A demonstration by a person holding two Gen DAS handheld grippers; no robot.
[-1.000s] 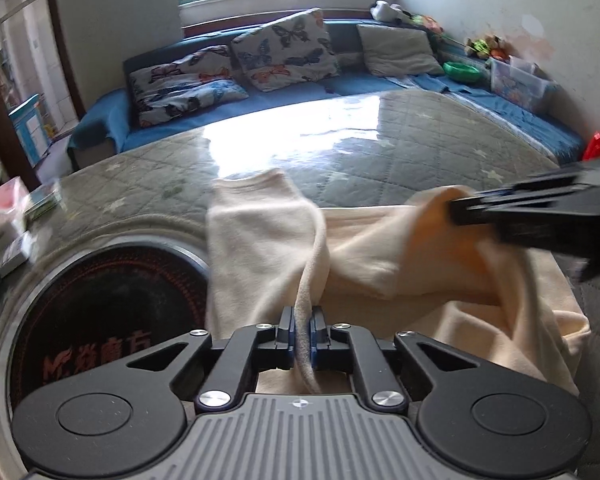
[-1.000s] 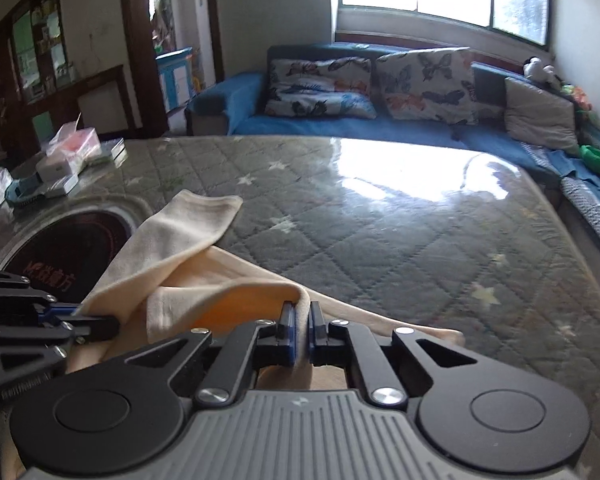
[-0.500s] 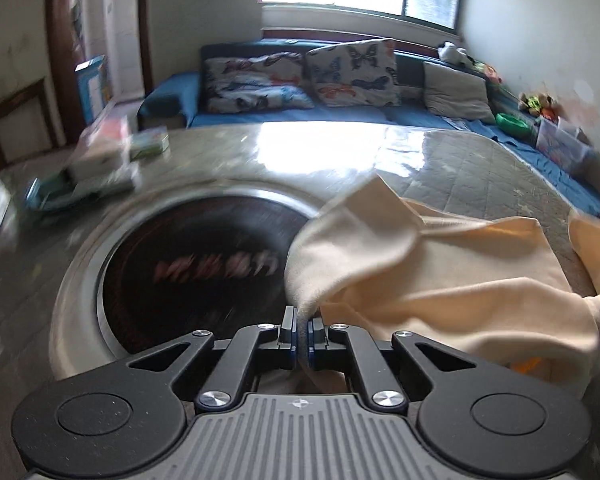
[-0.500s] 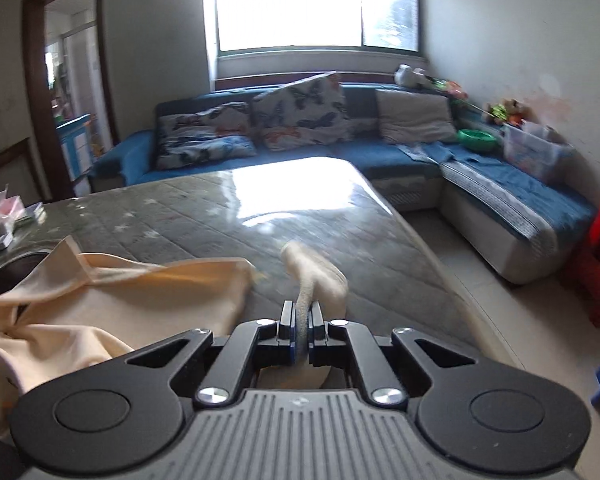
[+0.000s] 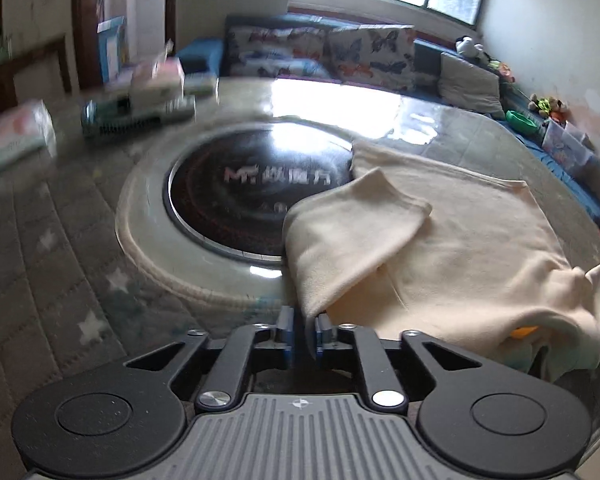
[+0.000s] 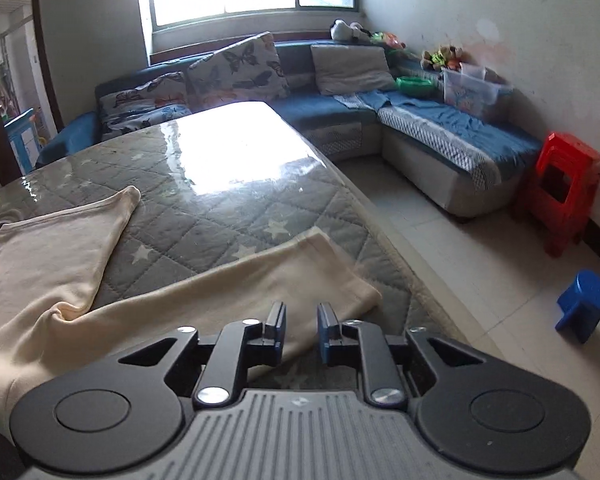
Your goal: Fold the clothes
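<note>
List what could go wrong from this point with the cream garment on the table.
1. The right gripper is open with the sleeve lying loose near the table edge; a careless pull could drag it off.
2. The left gripper looks only loosely closed on a thin fold of the cream garment; the fabric may slip out mid-fold.
3. The garment overlaps the round black cooktop and bunches at its right side, so a fold now may come out uneven.

Big table (image 6: 260, 200) with a quilted grey star cover under glass is carrying a cream garment (image 5: 460, 240), partly lying over the round black cooktop (image 5: 240, 196), plus blurry boxes (image 5: 140, 96) sitting at the far corner.
</note>
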